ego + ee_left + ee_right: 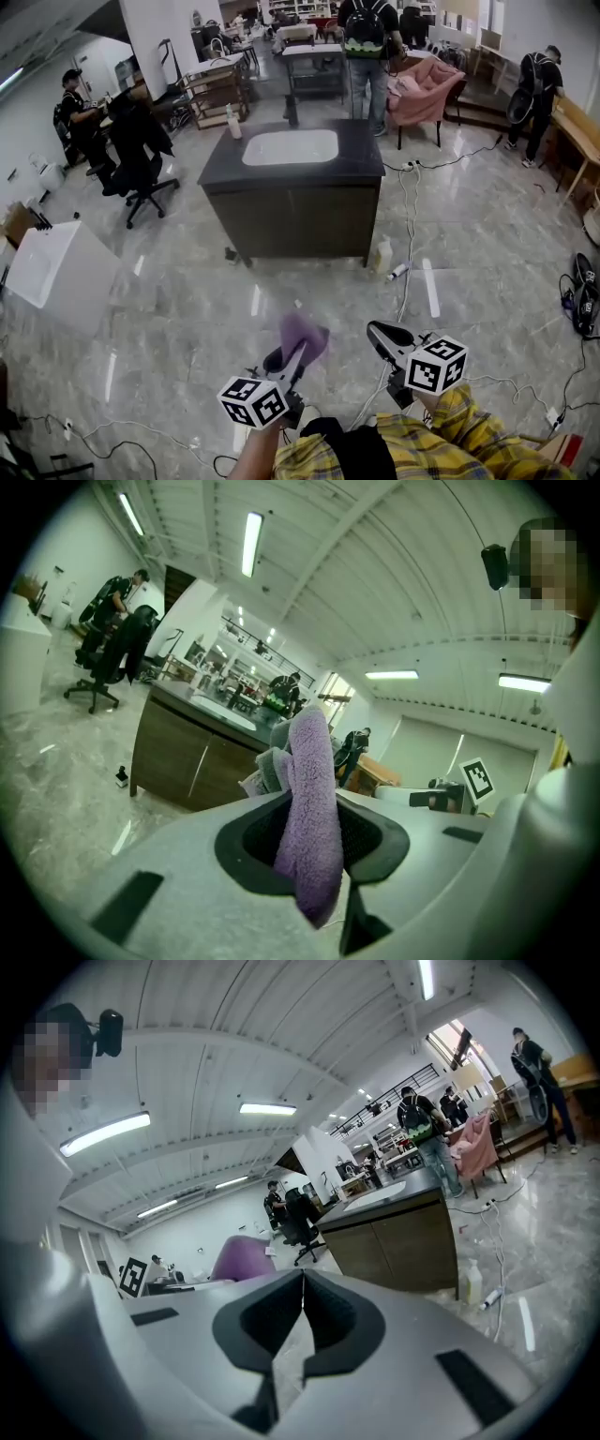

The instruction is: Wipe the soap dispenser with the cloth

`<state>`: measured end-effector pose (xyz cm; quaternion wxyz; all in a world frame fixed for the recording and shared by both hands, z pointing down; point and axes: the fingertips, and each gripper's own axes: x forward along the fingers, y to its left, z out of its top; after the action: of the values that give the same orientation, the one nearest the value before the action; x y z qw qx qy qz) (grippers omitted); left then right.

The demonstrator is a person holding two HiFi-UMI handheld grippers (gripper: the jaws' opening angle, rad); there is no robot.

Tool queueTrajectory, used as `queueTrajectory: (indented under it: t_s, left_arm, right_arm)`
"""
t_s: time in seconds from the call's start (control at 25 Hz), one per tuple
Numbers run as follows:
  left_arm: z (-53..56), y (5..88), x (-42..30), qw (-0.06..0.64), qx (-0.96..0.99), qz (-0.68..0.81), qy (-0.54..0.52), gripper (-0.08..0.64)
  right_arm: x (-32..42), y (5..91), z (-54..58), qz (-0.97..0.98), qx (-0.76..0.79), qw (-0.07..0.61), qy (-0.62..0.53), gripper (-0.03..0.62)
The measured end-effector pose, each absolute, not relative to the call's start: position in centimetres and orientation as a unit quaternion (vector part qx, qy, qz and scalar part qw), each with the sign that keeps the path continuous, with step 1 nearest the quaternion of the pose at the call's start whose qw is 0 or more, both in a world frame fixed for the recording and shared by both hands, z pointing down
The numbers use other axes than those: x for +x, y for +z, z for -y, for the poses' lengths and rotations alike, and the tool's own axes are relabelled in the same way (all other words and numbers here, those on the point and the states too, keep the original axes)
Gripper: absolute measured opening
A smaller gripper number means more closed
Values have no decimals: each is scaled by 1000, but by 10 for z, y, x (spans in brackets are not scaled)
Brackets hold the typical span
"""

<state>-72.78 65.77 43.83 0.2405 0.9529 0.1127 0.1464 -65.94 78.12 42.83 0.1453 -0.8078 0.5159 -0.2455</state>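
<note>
A white pump soap dispenser stands at the left end of the dark counter of a sink cabinet, far ahead of both grippers. My left gripper is shut on a purple cloth, which sticks up from between its jaws. In the left gripper view the cloth fills the gap of that gripper, and the cabinet lies beyond. My right gripper is beside it, shut with nothing in it. In the right gripper view its jaws meet, with the cloth to their left.
A white basin and a dark faucet sit on the counter. A bottle stands on the floor by the cabinet's right corner. A black office chair, a white box and floor cables surround it. Several people stand behind.
</note>
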Motion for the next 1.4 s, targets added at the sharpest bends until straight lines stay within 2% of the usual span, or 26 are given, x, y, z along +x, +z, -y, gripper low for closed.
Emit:
queueTrajectory:
  t_s: [0.88,1.4]
  left_arm:
    - [-501,449,-753,236,951,-124,154,77]
    - [-442,455,-724,255,952,-99,136,75]
  right_arm:
    - [-688,433,-612,-528,-803,131,-244,6]
    - [-649,433,-550,-545,-795,109,-244,6]
